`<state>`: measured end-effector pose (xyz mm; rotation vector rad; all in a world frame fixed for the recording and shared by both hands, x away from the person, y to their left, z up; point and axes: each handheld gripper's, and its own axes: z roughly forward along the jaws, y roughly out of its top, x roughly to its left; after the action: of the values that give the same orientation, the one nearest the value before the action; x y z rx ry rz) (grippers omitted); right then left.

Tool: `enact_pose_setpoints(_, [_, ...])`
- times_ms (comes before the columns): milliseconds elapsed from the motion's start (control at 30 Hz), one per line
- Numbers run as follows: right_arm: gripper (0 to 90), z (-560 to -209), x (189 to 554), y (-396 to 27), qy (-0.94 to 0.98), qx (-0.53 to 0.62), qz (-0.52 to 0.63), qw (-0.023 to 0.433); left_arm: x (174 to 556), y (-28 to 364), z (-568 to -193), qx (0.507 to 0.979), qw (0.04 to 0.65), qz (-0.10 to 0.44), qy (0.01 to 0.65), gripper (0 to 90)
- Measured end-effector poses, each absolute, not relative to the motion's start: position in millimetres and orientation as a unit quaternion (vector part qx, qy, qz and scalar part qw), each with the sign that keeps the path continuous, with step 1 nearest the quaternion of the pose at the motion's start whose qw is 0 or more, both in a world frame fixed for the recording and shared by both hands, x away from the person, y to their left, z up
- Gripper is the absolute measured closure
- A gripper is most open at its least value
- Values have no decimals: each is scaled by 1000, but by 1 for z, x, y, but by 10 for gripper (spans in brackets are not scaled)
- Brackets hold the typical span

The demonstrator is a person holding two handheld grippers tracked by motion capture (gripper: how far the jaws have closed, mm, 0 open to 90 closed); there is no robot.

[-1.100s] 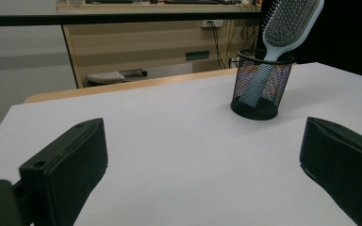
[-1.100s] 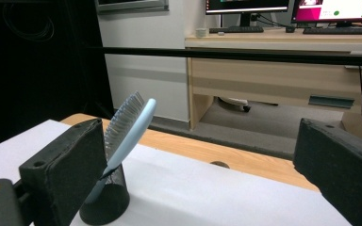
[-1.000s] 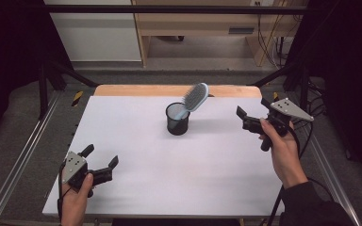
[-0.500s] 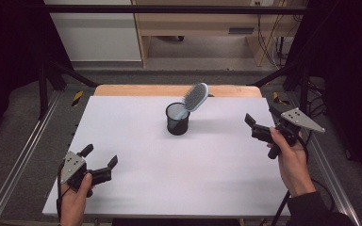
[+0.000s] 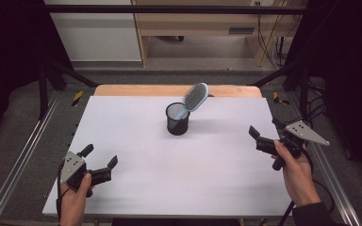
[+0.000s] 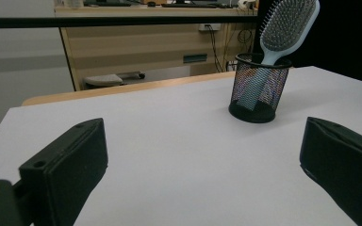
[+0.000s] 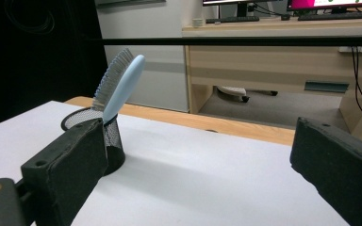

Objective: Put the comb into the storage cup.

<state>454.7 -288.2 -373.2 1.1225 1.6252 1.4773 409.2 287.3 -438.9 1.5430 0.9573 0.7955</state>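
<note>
From the high view, the light-blue hairbrush (image 5: 194,99) stands handle-down in the black mesh pen cup (image 5: 177,118) near the middle of the tabletop's (image 5: 136,141) far edge, head leaning right. It looks light and rigid, its smooth plastic likely slippery; the neck just above the rim seems the best hold. The left gripper (image 5: 98,163) rests wide apart by the near left corner; the right gripper (image 5: 264,134), also wide, has drawn back toward the right edge since a second ago.

Left gripper view: brush and cup well ahead, jaws spread.

Right gripper view: jaws spread, cup beyond the left jaw.
</note>
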Motion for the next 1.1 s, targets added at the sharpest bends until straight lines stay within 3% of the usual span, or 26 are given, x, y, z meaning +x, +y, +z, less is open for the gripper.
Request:
enact_pose_setpoints(533, [46,-410,435,-306,612,447,569,321,409,283,-439,658,551,328,395,17])
enact_pose_setpoints(1100, [48,-439,427,-290,637,428,564,306,409,280,-440,663,551,322,392,17])
